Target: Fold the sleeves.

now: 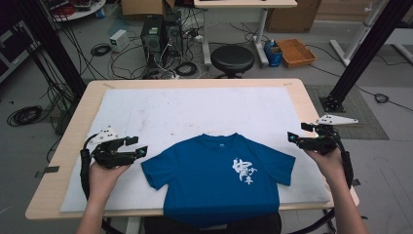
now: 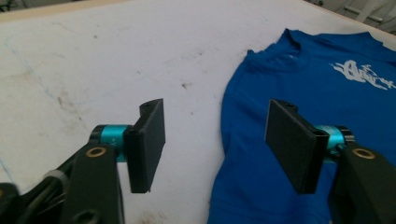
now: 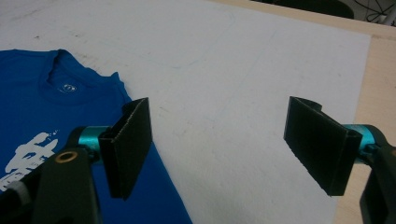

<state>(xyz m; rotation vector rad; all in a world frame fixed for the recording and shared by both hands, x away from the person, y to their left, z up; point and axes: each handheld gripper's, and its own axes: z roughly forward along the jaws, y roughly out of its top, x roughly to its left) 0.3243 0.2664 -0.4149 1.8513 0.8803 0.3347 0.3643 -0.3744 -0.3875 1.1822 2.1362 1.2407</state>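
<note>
A blue T-shirt (image 1: 216,178) with a white print on the chest lies flat on the white mat (image 1: 160,112), its hem hanging over the table's near edge. My left gripper (image 1: 139,146) hovers just left of the shirt's left sleeve, jaws open and empty. In the left gripper view the left gripper (image 2: 215,144) looks over the sleeve of the T-shirt (image 2: 289,84). At the shirt's right sleeve my right gripper (image 1: 291,138) is held open and empty. The right gripper view has the right gripper (image 3: 219,144) above bare mat, with the T-shirt (image 3: 42,102) to its left.
The wooden table (image 1: 73,131) shows as a border around the mat. Behind the table stand a black stool (image 1: 232,58), computer towers (image 1: 160,34) with loose cables, and a brown crate (image 1: 295,52). Black frame posts (image 1: 363,53) rise at both sides.
</note>
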